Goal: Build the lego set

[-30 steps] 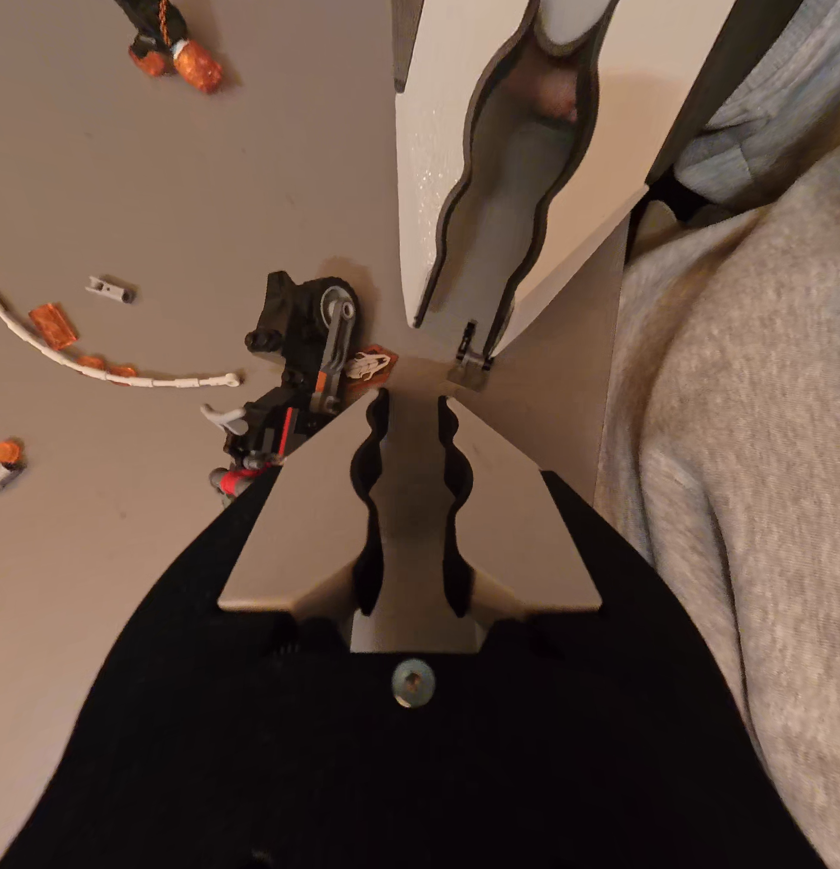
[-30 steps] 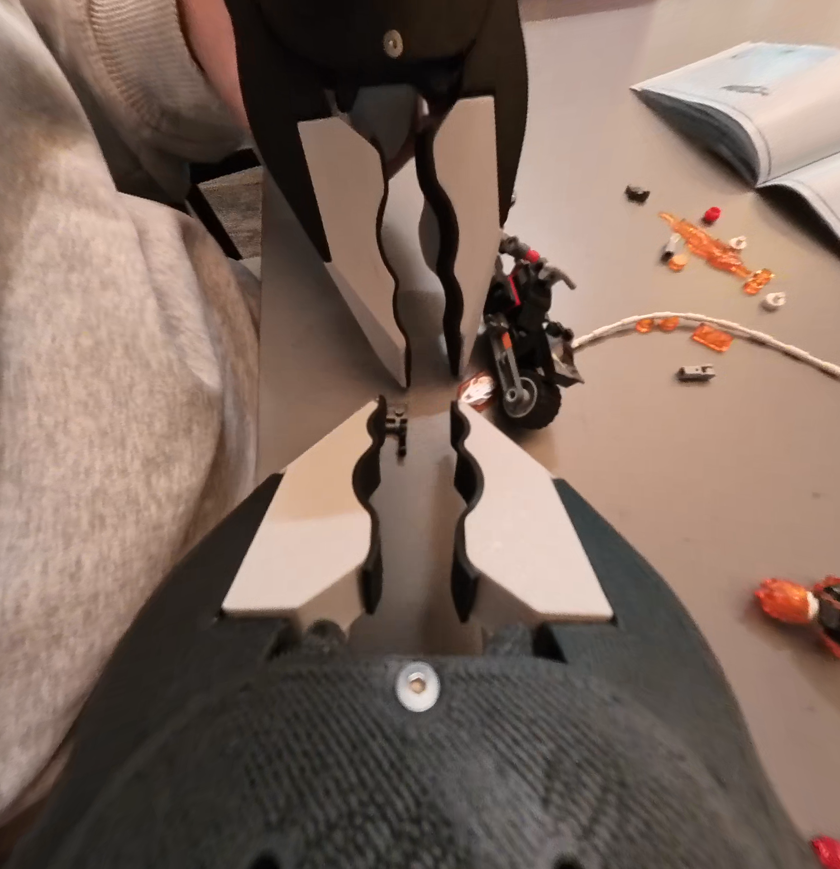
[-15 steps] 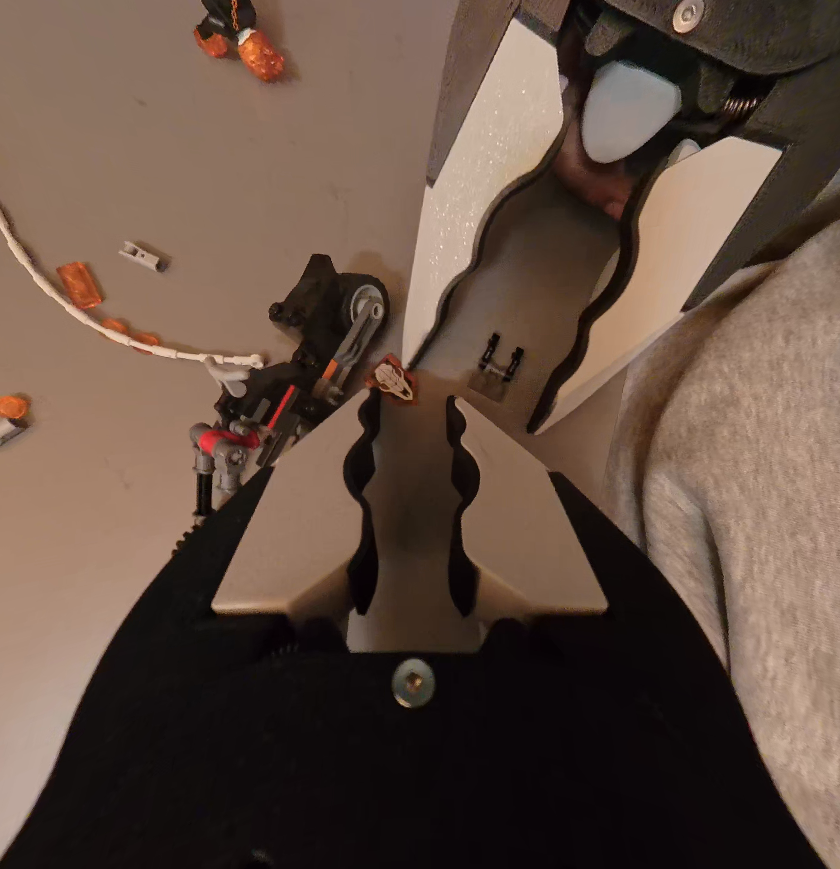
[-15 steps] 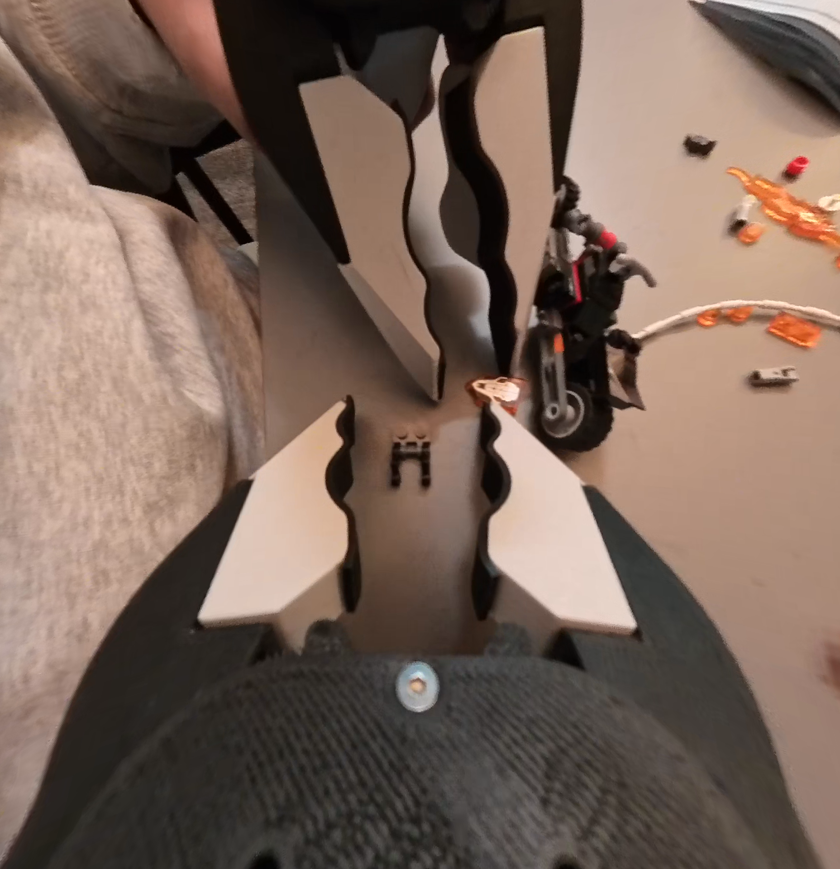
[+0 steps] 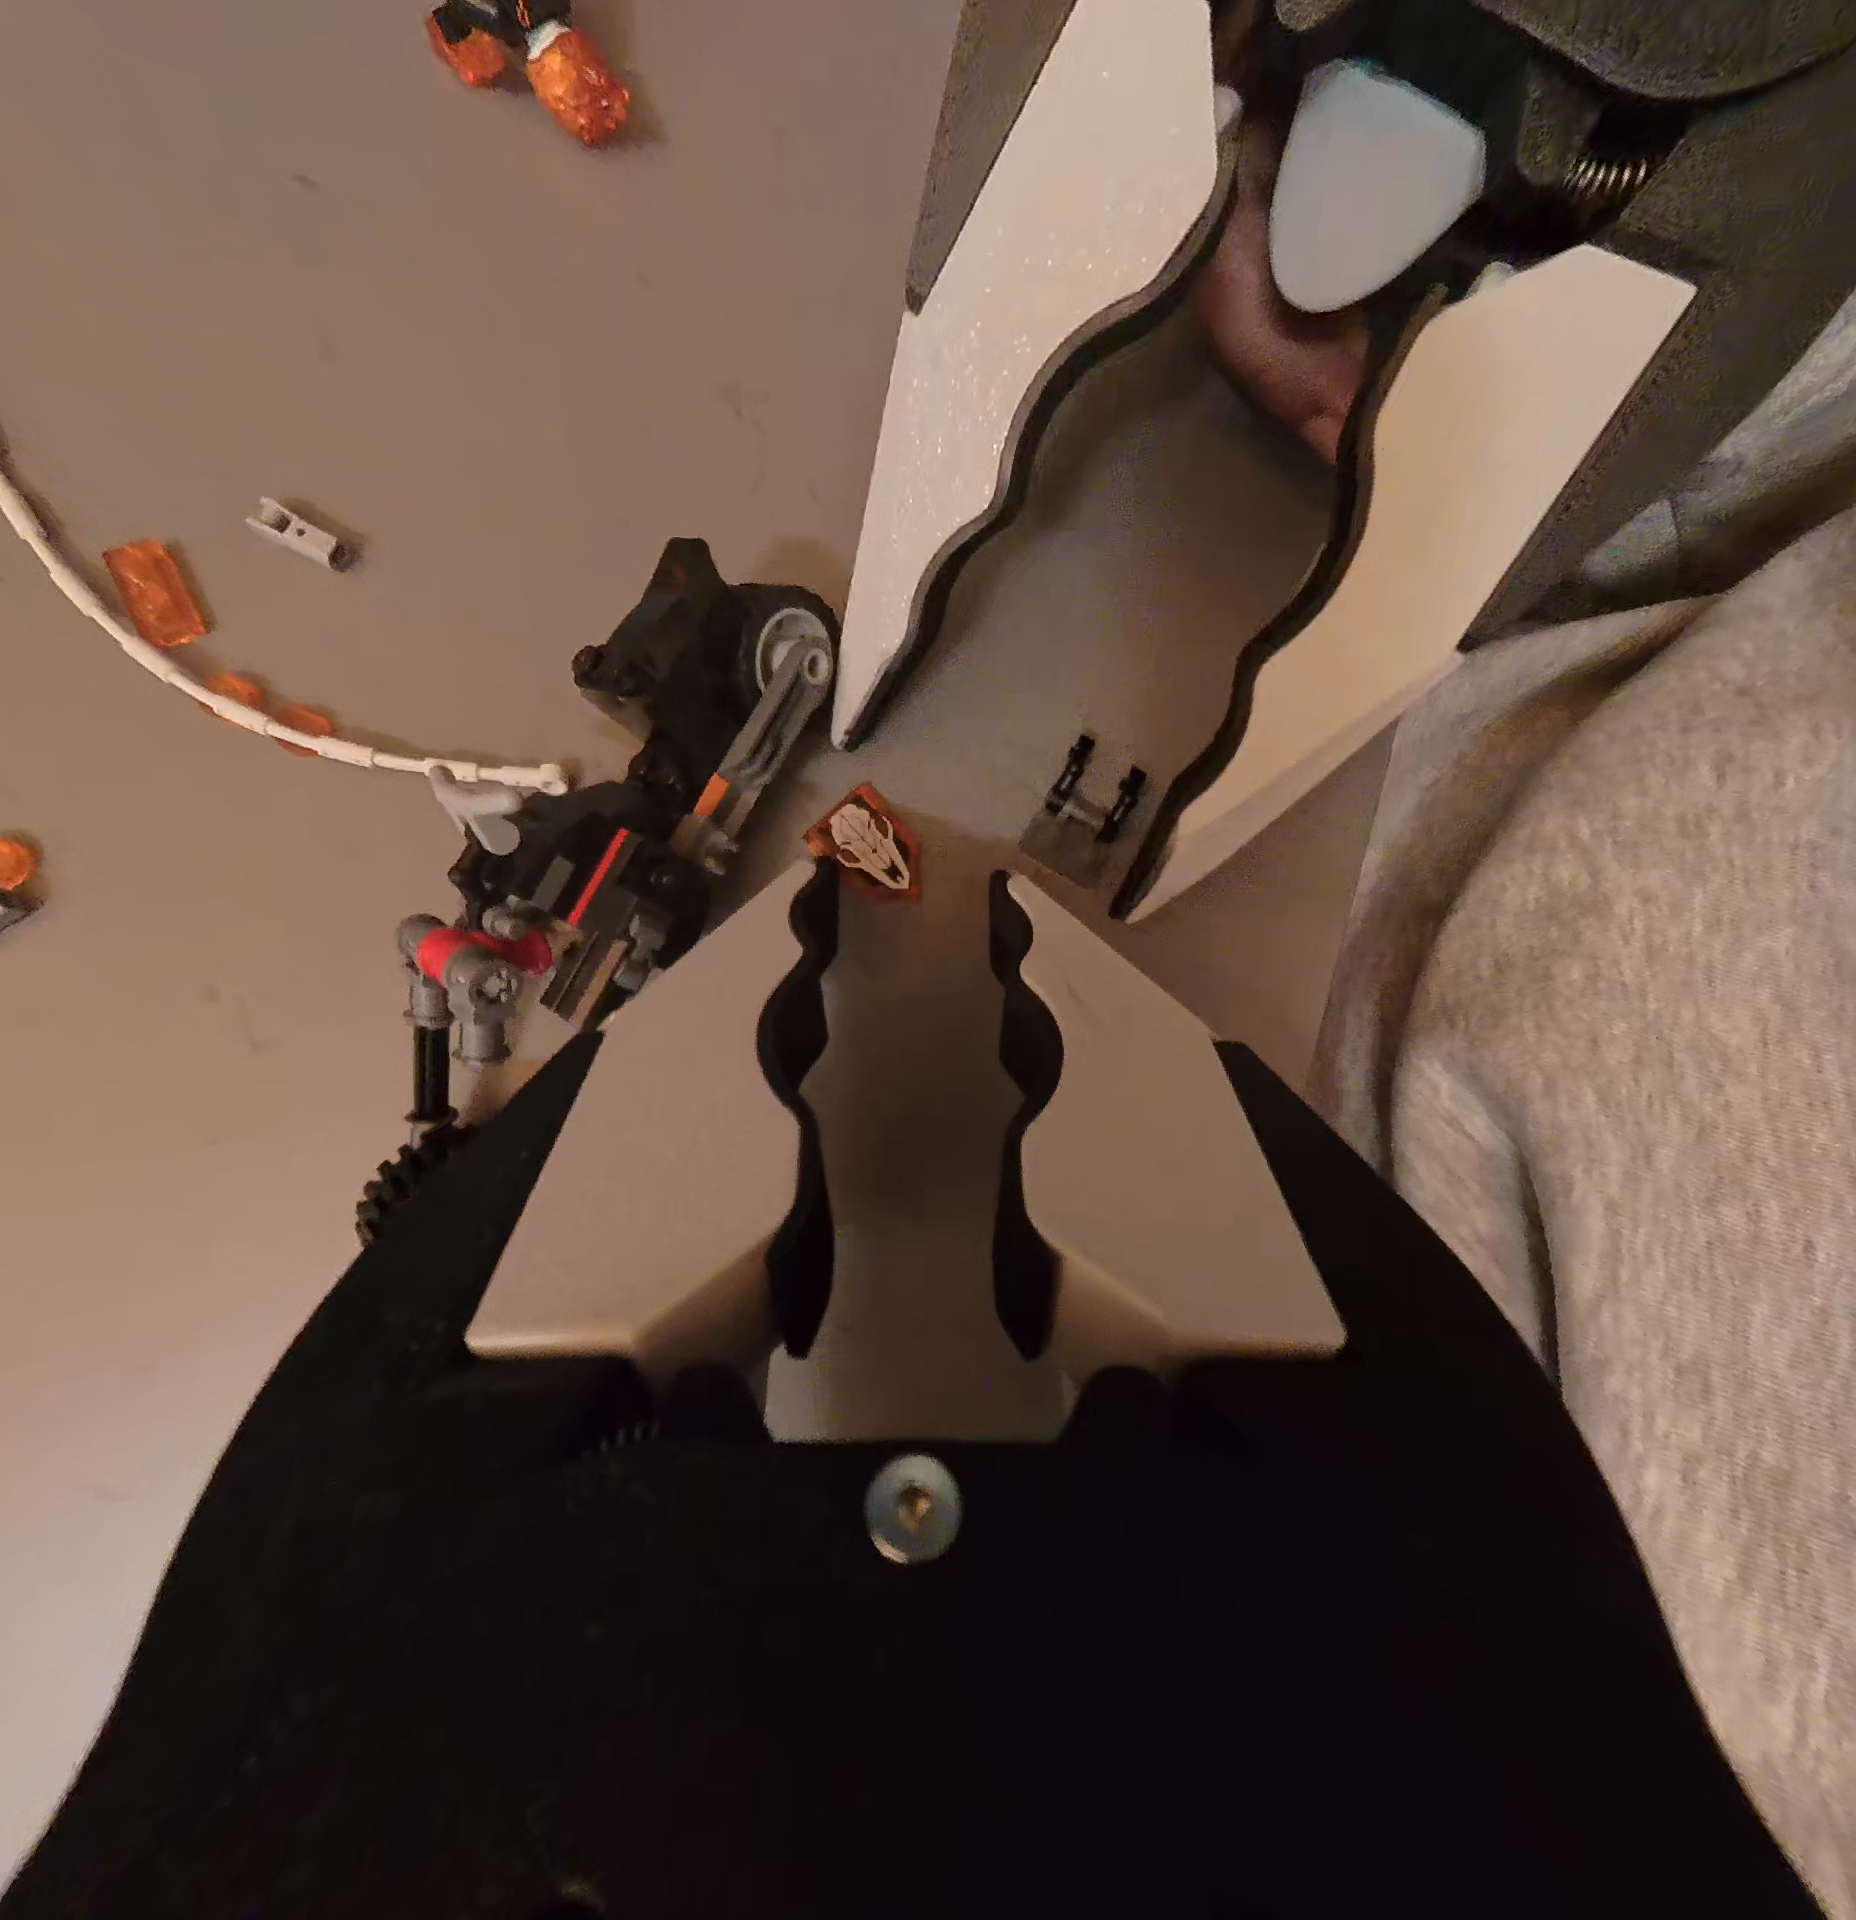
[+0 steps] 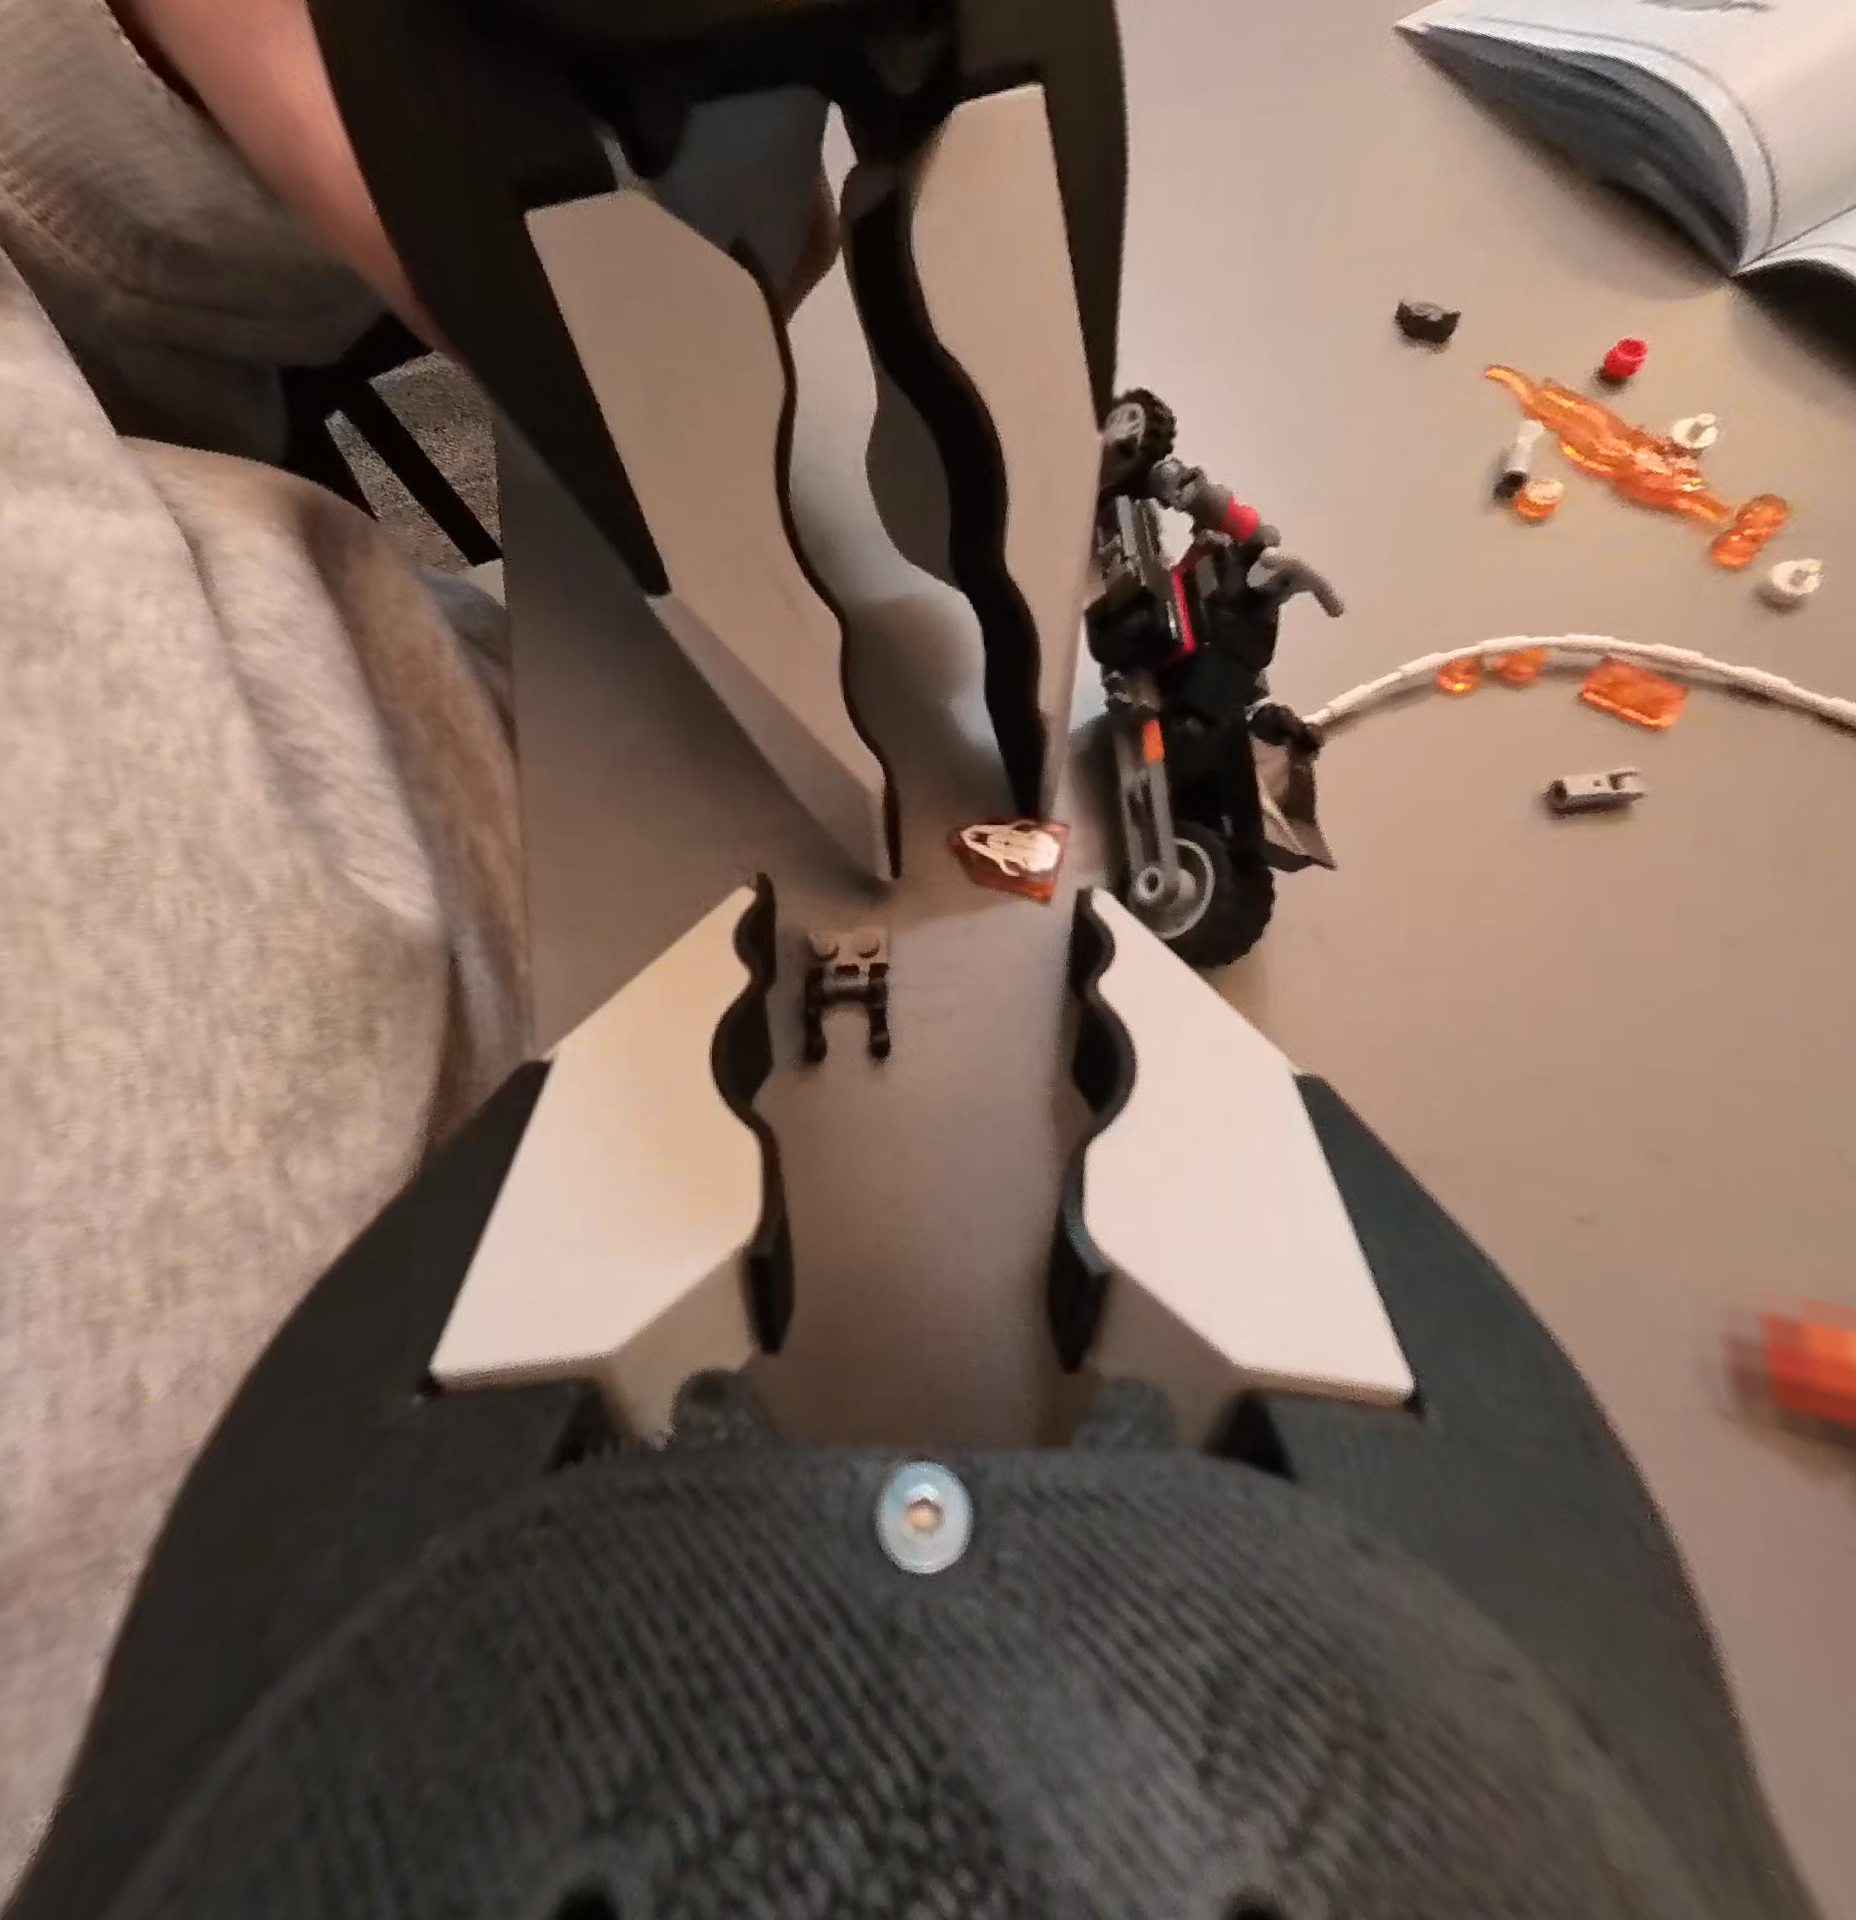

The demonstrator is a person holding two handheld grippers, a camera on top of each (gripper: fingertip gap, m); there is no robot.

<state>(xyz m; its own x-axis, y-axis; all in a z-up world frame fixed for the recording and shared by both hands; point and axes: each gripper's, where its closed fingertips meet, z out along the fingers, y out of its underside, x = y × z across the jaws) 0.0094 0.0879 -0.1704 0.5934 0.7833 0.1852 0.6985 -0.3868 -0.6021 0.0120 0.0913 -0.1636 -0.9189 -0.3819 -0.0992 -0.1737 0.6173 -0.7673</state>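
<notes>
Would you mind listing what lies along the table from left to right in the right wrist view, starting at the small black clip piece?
Black clip piece → orange skull tile → motorcycle → small grey connector → white ring piece.

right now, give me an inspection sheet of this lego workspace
surface: plain grey-brown table, mostly bare
job's things: part-built black motorcycle upright; small black clip piece and orange skull tile lying between the grippers
clutter: white chain, loose orange pieces, grey connector, flame-footed figure, open booklet
grippers: left gripper open, holding nothing; right gripper open, clip piece on the table between its fingers, ungripped
cables: nothing seen
surroundings: person's grey sweater at the table edge
</notes>
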